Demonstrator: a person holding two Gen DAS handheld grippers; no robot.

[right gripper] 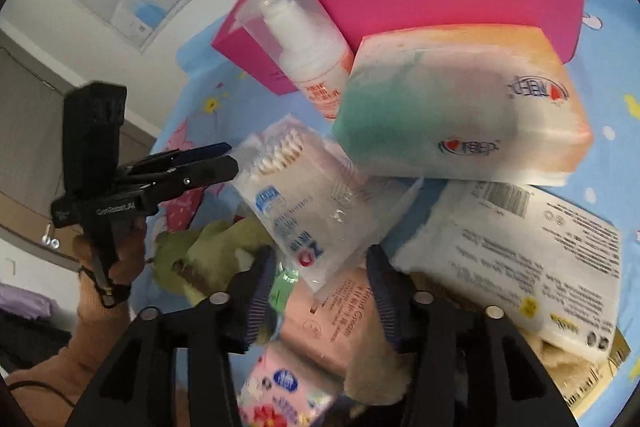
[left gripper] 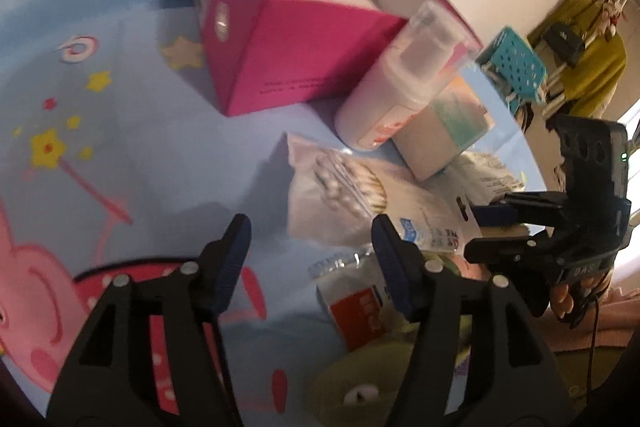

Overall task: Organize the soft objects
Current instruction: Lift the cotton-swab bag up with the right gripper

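— What are you looking at here?
— You're facing one pink box (right gripper: pixel 452 3), one pump bottle (right gripper: pixel 308 55), one swab bag (right gripper: pixel 304 187), two tissue packs (right gripper: pixel 460 111), and you're holding two grippers (right gripper: pixel 320 291).

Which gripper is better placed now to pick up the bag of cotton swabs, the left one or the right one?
Probably the right. The right gripper is open with the cotton swab bag just ahead of its fingertips. The left gripper is also open, but it points at bare blue cloth, with the bag off to its side.

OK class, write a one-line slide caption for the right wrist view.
Open right gripper hovers over a cotton swab bag amid piled toiletries before a pink box.
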